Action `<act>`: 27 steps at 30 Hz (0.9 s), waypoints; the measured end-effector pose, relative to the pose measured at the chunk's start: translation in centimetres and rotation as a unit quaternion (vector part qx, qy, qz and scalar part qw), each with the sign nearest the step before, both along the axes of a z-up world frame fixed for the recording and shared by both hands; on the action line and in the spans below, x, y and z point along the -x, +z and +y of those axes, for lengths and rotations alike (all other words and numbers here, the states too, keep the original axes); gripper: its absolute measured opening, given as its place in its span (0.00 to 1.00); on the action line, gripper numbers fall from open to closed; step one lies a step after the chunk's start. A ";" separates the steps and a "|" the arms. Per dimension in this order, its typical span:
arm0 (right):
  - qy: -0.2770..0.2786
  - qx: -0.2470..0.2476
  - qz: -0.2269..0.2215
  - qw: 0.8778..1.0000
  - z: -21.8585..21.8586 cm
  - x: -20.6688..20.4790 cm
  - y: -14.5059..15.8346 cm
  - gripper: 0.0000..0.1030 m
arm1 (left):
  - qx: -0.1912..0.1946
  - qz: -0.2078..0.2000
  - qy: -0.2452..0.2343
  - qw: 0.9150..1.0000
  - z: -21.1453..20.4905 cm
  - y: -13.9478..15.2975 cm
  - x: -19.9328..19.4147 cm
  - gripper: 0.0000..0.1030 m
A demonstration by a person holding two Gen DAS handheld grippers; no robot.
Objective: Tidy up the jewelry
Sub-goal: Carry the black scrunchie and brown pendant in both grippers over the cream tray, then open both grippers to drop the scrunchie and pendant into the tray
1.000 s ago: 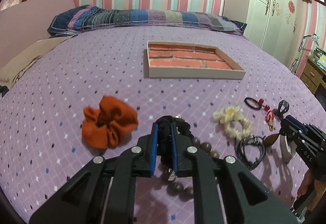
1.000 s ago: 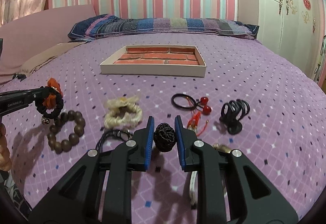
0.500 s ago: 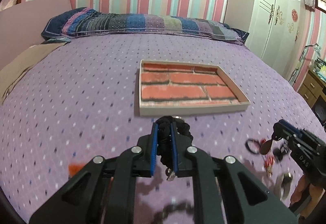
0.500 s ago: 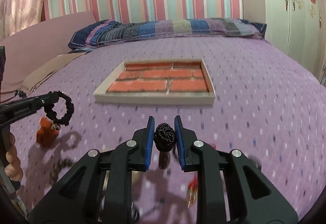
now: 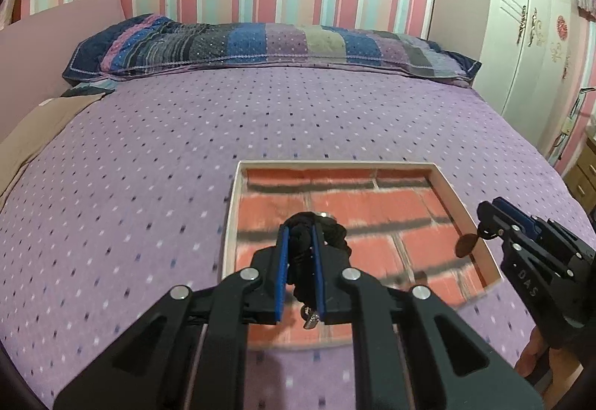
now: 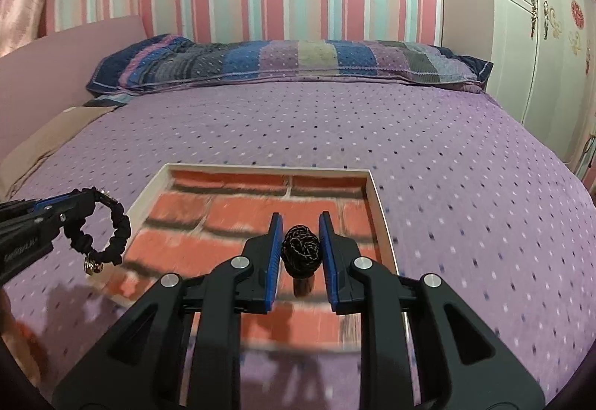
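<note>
Your left gripper (image 5: 301, 274) pinches the black scrunchie (image 6: 97, 231), your right gripper (image 6: 301, 257) the braided knot (image 6: 301, 251), both above the brick-patterned tray (image 6: 367, 201). Released too high, they may bounce over its low rim.

Dim warm indoor light, source unseen. Tray (image 5: 449, 186) brick floor and near bedspread (image 6: 465, 164) smeared by motion blur; pillow (image 5: 260, 44) sharper. Soft shadows on bedspread lower left, right view. Strong fisheye bending, dark corners.
</note>
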State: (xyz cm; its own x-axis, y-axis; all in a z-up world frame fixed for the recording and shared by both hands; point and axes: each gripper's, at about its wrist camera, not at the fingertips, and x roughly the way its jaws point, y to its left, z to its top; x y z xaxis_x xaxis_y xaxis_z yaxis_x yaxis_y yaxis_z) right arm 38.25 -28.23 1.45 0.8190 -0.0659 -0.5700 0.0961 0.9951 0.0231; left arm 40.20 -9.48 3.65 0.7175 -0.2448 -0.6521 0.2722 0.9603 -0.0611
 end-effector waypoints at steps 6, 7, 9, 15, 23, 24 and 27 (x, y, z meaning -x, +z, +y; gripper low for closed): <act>-0.015 -0.008 0.023 1.000 -1.4 -6.1 -1.8 0.20 | -0.018 0.011 0.009 1.000 -2.0 -2.2 -5.6 0.12; -0.018 -0.008 0.025 0.999 -1.5 -6.7 -2.1 0.20 | -0.021 0.016 0.012 1.000 -2.3 -2.7 -6.9 0.12; -0.022 -0.010 0.035 0.999 -2.0 -8.6 -2.6 0.20 | -0.025 0.019 0.016 0.999 -2.7 -3.4 -8.4 0.12; -0.032 -0.012 0.061 0.998 -3.1 -12.8 -3.8 0.20 | -0.031 0.038 0.020 0.999 -4.1 -5.3 -13.0 0.12; -0.055 -0.021 0.135 0.989 -4.7 -15.1 -6.4 0.20 | -0.035 0.075 0.023 0.996 -4.5 -7.8 -15.9 0.12; -0.056 -0.018 0.143 0.988 -4.8 -15.3 -6.5 0.20 | -0.034 0.082 0.022 0.996 -4.5 -8.1 -16.1 0.12; -0.056 -0.020 0.177 0.983 -4.9 -16.0 -7.6 0.20 | -0.046 0.106 0.019 0.993 -4.9 -9.1 -16.8 0.13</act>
State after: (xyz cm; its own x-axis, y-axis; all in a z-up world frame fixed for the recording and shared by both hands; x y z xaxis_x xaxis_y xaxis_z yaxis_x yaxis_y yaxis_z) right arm 54.24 -33.11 -6.15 0.5585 -0.1164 -0.8213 0.2133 0.9770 0.0067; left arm 56.96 -14.37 -5.42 0.5686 -0.1521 -0.8084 0.2261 0.9738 -0.0242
